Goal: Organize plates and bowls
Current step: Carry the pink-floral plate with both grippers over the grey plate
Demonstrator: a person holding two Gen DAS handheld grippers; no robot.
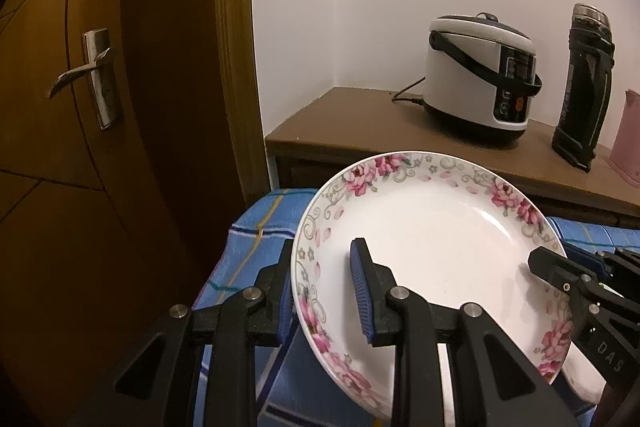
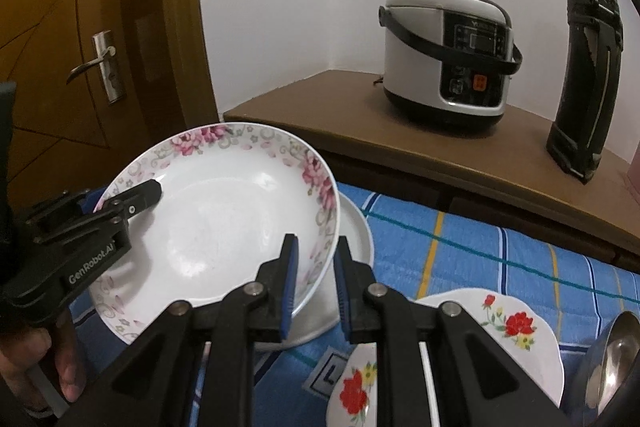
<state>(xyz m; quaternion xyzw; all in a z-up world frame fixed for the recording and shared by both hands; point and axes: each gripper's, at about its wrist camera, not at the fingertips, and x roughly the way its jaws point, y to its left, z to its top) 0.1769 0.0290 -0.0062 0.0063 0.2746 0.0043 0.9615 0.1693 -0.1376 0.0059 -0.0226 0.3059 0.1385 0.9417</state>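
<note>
A white plate with pink flowers on its rim is held tilted above the blue checked cloth. My left gripper straddles its left rim with the jaws well apart. My right gripper straddles the right rim, jaws a little apart. A plain white plate lies on the cloth under the flowered plate. A white plate with red flowers and another red-flowered dish lie at the lower right.
A steel bowl sits at the right edge. A brown cabinet behind the cloth carries a rice cooker, a black flask and a pink thing. A wooden door stands at the left.
</note>
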